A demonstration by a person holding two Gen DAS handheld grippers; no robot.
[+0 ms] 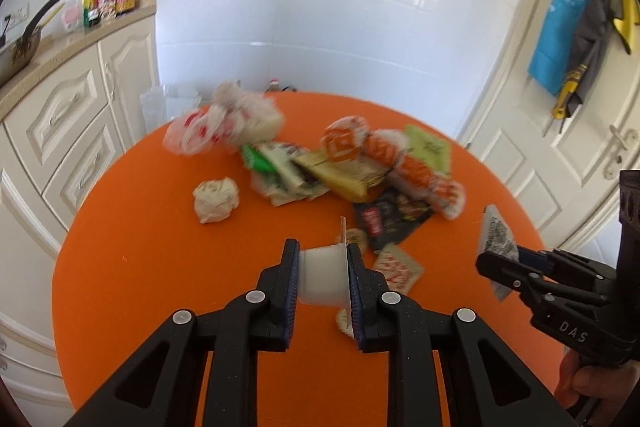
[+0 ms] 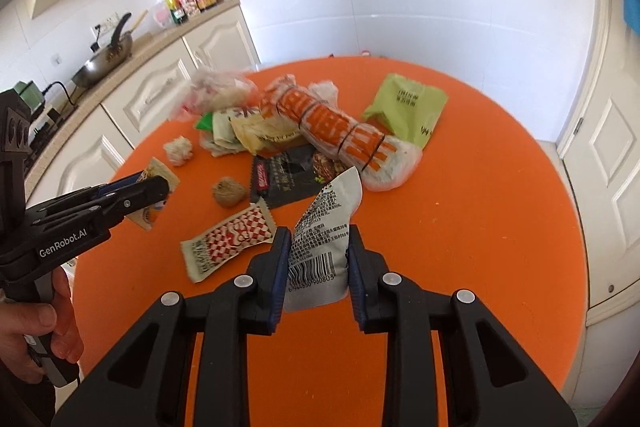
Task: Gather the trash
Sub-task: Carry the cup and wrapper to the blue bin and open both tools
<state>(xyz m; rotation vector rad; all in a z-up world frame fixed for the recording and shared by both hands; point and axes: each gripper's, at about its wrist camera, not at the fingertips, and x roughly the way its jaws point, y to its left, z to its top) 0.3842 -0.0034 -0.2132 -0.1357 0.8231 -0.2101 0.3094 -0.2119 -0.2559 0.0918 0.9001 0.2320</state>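
My left gripper [image 1: 323, 247] is shut on a small white plastic cup [image 1: 322, 277] with its peeled lid sticking up, lifted off the orange round table [image 1: 160, 287]. My right gripper [image 2: 319, 233] is shut on a grey-white snack wrapper [image 2: 332, 203] with a barcode, held upright above the table [image 2: 480, 227]. In the left wrist view the right gripper [image 1: 486, 259] shows at the right edge with that wrapper [image 1: 496, 235]. The right wrist view has the left gripper [image 2: 160, 185] at the left, a hand below it.
Trash lies across the table's middle: an orange-white bagged bundle [image 2: 340, 131], a green packet [image 2: 408, 103], a black packet [image 2: 296, 175], a red-checked wrapper [image 2: 232, 239], a brown ball [image 2: 229, 191], crumpled paper [image 1: 216, 199]. Cream cabinets [image 1: 68, 115] stand left, a white door [image 1: 580, 147] right.
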